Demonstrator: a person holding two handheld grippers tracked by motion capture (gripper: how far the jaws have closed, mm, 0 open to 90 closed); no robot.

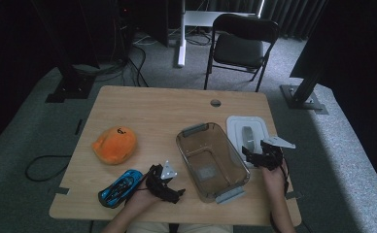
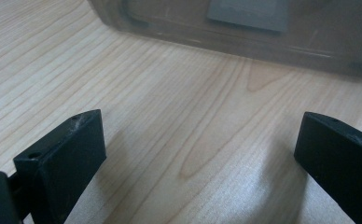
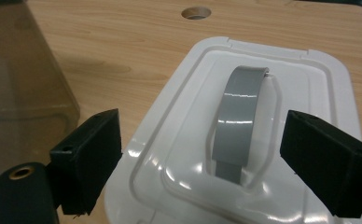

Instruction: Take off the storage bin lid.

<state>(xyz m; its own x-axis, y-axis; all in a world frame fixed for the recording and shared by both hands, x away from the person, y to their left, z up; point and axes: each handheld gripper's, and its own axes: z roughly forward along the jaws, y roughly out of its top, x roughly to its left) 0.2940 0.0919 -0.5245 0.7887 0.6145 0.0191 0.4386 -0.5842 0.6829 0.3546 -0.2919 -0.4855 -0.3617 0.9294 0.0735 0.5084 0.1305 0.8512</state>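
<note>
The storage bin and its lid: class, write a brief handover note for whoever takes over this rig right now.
Left gripper: open, empty, low over the table beside the bin.
Right gripper: open, jaws either side of the grey handle on the white lid, not closed.
Lid lies right of the open, empty bin; orange plush and blue toy car left of it.
Done: nothing packed. Left: likely load toys, fit lid.

Lab: black curtains [image 1: 11,43], rig frames [image 1: 309,73].

Left gripper [image 1: 163,182] and right gripper [image 1: 264,156] showing black blocky jaws with small holes, each wearing a grey three-cornered plate on top
</note>
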